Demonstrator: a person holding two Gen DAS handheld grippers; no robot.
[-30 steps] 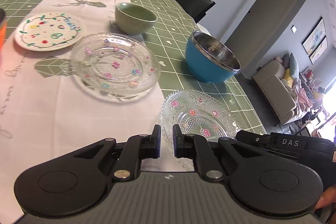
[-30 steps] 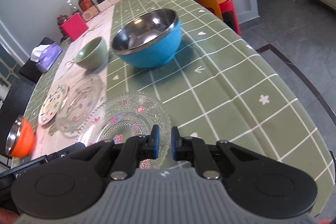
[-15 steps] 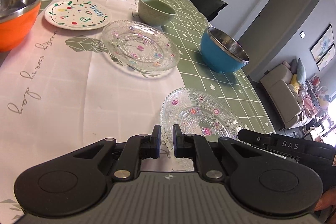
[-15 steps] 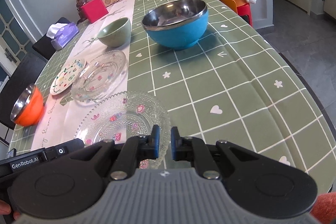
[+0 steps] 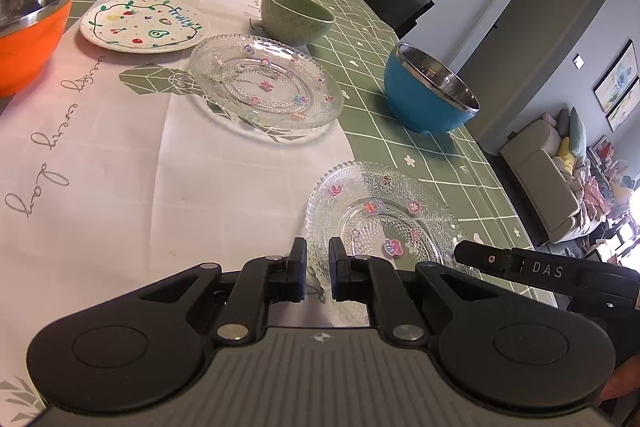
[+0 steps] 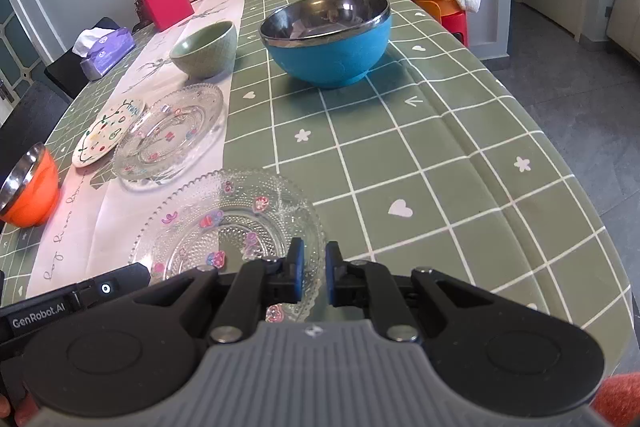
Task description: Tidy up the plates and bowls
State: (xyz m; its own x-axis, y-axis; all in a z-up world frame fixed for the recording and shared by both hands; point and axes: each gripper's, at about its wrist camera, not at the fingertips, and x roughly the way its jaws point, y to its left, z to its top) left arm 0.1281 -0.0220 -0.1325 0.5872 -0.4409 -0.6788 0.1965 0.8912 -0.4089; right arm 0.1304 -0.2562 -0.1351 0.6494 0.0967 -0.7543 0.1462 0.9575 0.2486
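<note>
A small clear glass plate [image 5: 380, 223] with flower dots sits at the near end of the table, half on the white runner. My right gripper [image 6: 313, 269] is shut on its near right rim; the same gripper [image 5: 464, 254] shows at the plate's edge in the left wrist view. My left gripper [image 5: 318, 267] is shut and empty, just short of the plate's left rim. Farther back are a larger glass plate [image 5: 266, 87], a white "Fruity" plate [image 5: 144, 25], a green bowl [image 5: 298, 15], a blue steel bowl [image 5: 430, 99] and an orange steel bowl [image 5: 28, 31].
The green checked tablecloth [image 6: 420, 163] drops off at the table's right edge. A pink box [image 6: 168, 5], a tissue pack [image 6: 106, 53], bottles and jars stand at the far end. Black chairs [image 5: 394, 1] flank the table. A person's hand [image 6: 618, 399] holds the right gripper.
Both views swung and rolled, which brought the orange bowl into the left wrist view. The small glass plate kept its place against both grippers, and both pairs of jaws stayed as they were.
</note>
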